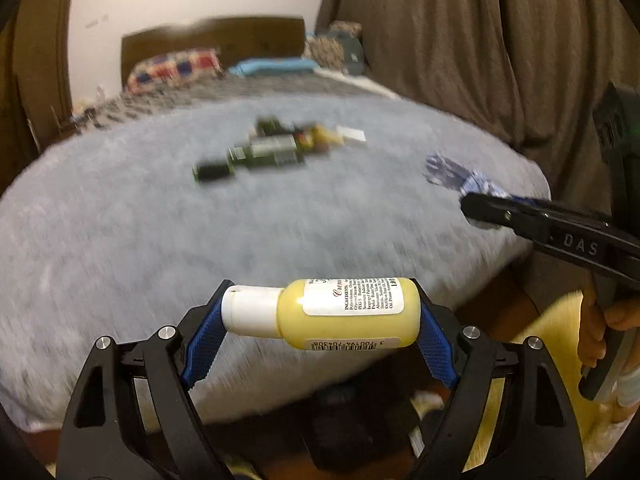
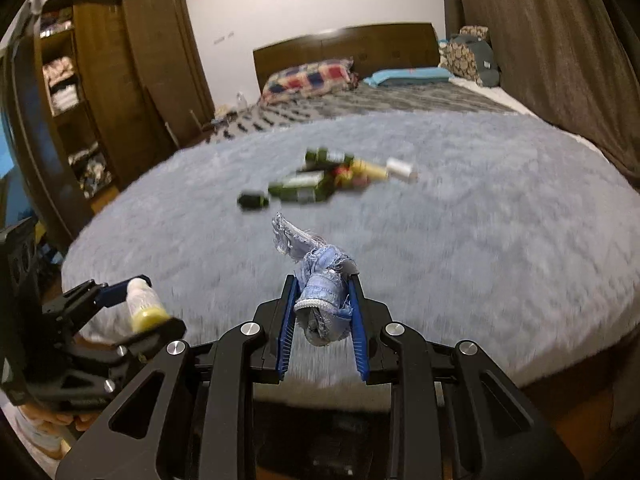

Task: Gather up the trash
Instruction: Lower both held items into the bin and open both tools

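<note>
Left fingers: the left gripper (image 1: pixel 320 316) is clamped end to end on a yellow cream bottle (image 1: pixel 340 314), white cap against one blue pad (image 1: pixel 204 344), base against the other
Right fingers: the right gripper (image 2: pixel 323 312) is squeezed narrow around a wad of blue cloth (image 2: pixel 324 304), its frayed tail sticking up past the tips
Position: both loads hang over the near edge of the grey fleece blanket (image 2: pixel 480 220)
Left behind: green bottles (image 2: pixel 300 190) and small tubes lie mid-blanket, well apart from both grippers
Doing it well: probably carrying to a bin, which is not in view; keep both grips firm and the bottle level, since an end-on hold can slip
</note>
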Demonstrator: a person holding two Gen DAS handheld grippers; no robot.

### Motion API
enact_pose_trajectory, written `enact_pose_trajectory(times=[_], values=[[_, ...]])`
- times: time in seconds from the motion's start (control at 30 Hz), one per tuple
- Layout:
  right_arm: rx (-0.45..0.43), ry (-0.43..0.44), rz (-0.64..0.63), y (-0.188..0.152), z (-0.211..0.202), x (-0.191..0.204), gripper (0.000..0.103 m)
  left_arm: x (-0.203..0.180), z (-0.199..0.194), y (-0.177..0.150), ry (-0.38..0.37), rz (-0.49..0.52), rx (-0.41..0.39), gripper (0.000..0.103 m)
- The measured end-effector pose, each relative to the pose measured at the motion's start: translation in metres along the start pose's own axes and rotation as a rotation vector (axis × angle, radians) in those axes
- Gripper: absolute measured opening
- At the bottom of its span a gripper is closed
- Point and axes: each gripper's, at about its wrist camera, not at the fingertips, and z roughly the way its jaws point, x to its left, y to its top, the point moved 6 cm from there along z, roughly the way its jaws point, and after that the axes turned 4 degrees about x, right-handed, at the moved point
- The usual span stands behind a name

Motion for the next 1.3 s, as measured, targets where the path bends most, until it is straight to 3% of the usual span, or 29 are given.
enact_pose_trajectory(times=[0.2,0.3,0.63,0.8,1.17,1.3], values=[[0.113,-0.032,0.030,-0.049,0.026,-0.006,0.026,-0.006,0.035,-0.050,-0.041,-0.052,0.142,0.079],[0.169,-0.035,0.049,-0.071,0.039,-0.009,0.026,-0.005,0.052,-0.070,-0.026,-0.057,0.192,0.079],[0.436,-0.054,0.084,-0.150,0.113,-0.015,0.026,0.000,0.133,-0.144,-0.060,-0.118,0.454,0.079],[0.509,-0.062,0.090,-0.170,0.137,-0.017,0.026,0.013,0.147,-0.154,-0.056,-0.149,0.493,0.079],[0.518,-0.045,0.106,-0.178,0.156,-0.008,0.031,0.004,0.160,-0.164,-0.090,-0.129,0.526,0.079],[0.507,-0.046,0.121,-0.177,0.151,-0.019,0.048,0.004,0.161,-0.166,-0.092,-0.128,0.536,0.082]])
